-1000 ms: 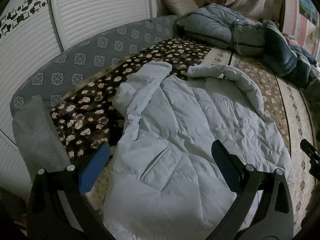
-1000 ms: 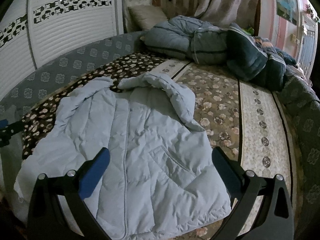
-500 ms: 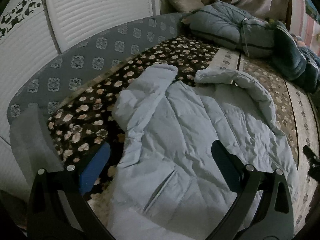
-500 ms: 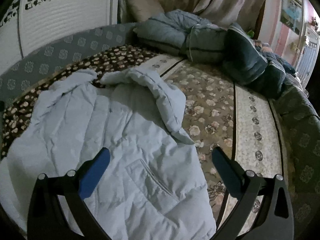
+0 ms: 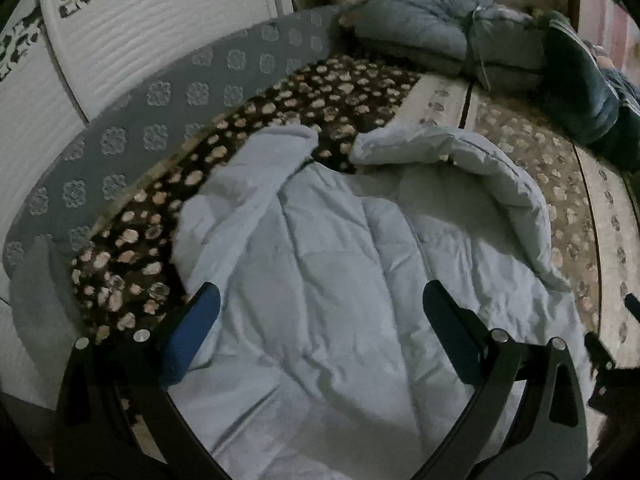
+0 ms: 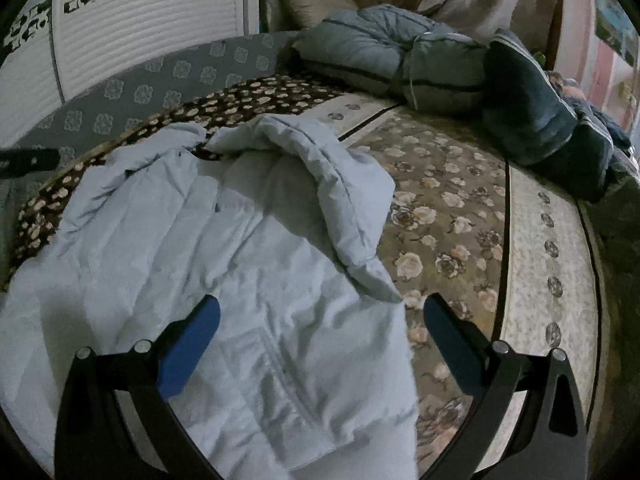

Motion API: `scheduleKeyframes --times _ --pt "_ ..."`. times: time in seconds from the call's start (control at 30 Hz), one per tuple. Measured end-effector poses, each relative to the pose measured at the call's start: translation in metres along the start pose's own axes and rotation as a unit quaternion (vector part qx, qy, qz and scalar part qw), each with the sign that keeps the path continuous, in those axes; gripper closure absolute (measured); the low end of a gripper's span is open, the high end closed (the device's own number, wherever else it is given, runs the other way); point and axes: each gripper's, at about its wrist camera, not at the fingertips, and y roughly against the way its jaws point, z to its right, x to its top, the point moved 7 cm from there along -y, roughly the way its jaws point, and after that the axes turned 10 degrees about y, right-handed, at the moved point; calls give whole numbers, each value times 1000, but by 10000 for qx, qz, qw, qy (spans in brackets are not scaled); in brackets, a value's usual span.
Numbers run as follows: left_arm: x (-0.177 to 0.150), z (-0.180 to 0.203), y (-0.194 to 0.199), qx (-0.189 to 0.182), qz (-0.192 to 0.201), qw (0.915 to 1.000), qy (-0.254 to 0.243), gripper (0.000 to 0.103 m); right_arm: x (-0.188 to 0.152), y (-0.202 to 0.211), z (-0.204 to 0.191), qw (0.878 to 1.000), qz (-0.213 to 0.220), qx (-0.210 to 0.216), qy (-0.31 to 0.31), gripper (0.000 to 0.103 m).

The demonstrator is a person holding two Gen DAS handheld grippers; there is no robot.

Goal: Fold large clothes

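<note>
A pale blue quilted jacket (image 5: 340,280) lies spread front-up on the bed, collar end away from me. Its left sleeve (image 5: 256,168) runs up over the dark flowered blanket. The right sleeve (image 5: 492,184) is folded across the chest and ends in a point near the jacket's side edge. My left gripper (image 5: 320,312) hovers open above the jacket's left half, with nothing between its fingers. In the right wrist view the same jacket (image 6: 208,264) fills the lower left, and my right gripper (image 6: 320,316) stands open over its right side edge, beside the sleeve cuff (image 6: 376,280).
The bed carries a dark flowered blanket (image 5: 224,148) on the left and a beige rose-patterned cover (image 6: 448,208) on the right. Bundled grey and dark green quilts (image 6: 420,64) are piled at the far end. A grey patterned bed rim (image 5: 132,120) and white slatted doors (image 5: 132,28) stand to the left.
Both grippers have moved forward over the jacket toward its collar end, so the sleeves appear larger and nearer. The jacket itself has not shifted, and both grippers have stayed open.
</note>
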Motion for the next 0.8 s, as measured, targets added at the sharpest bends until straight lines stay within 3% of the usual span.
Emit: scheduleKeyframes --times 0.27,0.43,0.57,0.6,0.7,0.8 --pt "6 17 14 161 248 9995 -66 3 -8 -4 28 9995 -97 48 -286 2" --pt "-9 3 33 7 342 9994 -76 3 -1 24 24 9986 102 -81 -520 2" --pt "-24 -17 61 -692 338 9970 -125 3 13 67 4 9973 351 -75 -634 2" --pt "-24 -23 66 -714 335 9968 -125 3 16 72 0 9974 379 -81 -607 2" --pt "-21 -44 68 -439 108 9986 -280 3 26 85 -11 9978 270 -318 -511 2" --pt "-7 -66 68 -230 200 9991 -280 3 37 93 -18 9975 110 -550 -435 2"
